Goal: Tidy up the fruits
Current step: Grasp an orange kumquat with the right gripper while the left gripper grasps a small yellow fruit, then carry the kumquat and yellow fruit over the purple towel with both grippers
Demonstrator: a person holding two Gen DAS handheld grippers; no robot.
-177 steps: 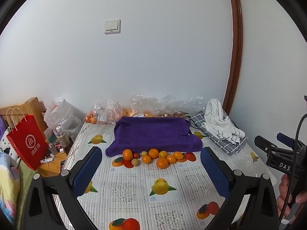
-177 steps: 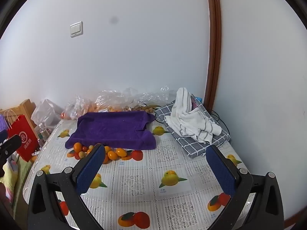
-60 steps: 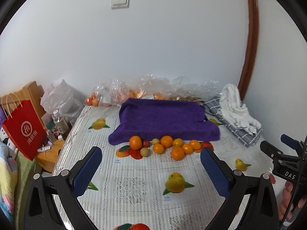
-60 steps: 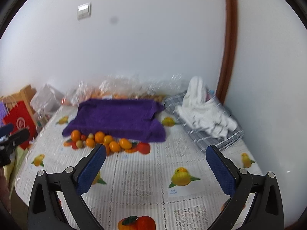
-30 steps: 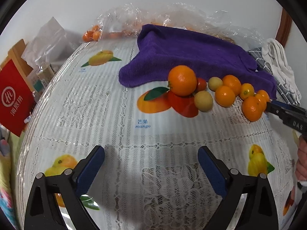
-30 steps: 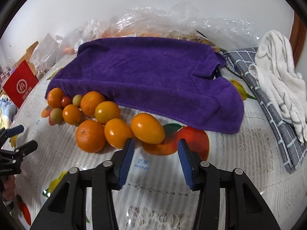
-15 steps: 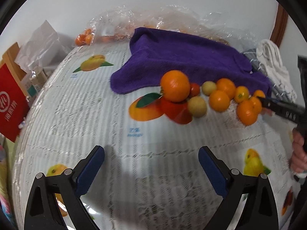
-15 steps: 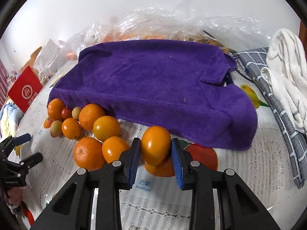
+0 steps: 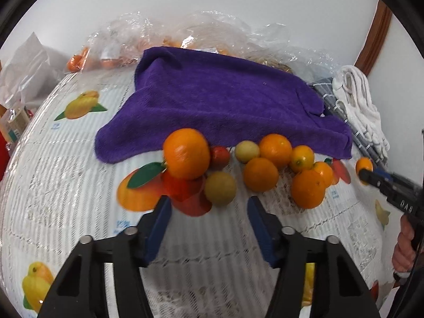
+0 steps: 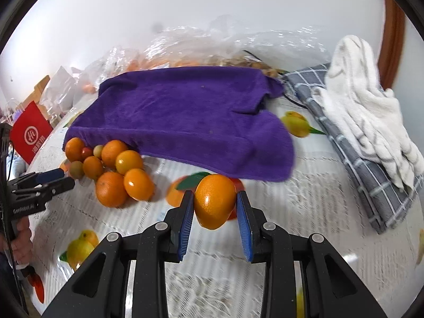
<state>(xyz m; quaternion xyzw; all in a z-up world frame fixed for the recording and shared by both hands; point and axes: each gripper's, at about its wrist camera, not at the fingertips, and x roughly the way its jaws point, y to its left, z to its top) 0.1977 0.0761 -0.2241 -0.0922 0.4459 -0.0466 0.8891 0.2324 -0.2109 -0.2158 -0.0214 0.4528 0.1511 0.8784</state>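
At the bottom centre of its own view, the right gripper [image 10: 215,213] is clamped on an orange [image 10: 214,201]. The left gripper [image 9: 208,212] stands apart, low in frame, just short of a yellowish fruit [image 9: 220,188], perhaps a plum. The other fruit [image 9: 275,164] lie mid-frame along the purple towel [image 9: 222,106].

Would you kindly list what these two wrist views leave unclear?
- What lies under the purple terry towel: covered in both views.
- Contents of the clear plastic bags behind it: crinkled, glaring film, only orange blurs.
- Whether the held orange fruit in the right gripper is off the white lace tablecloth: its underside is hidden.
- The left gripper: motion blur around its open fingers.
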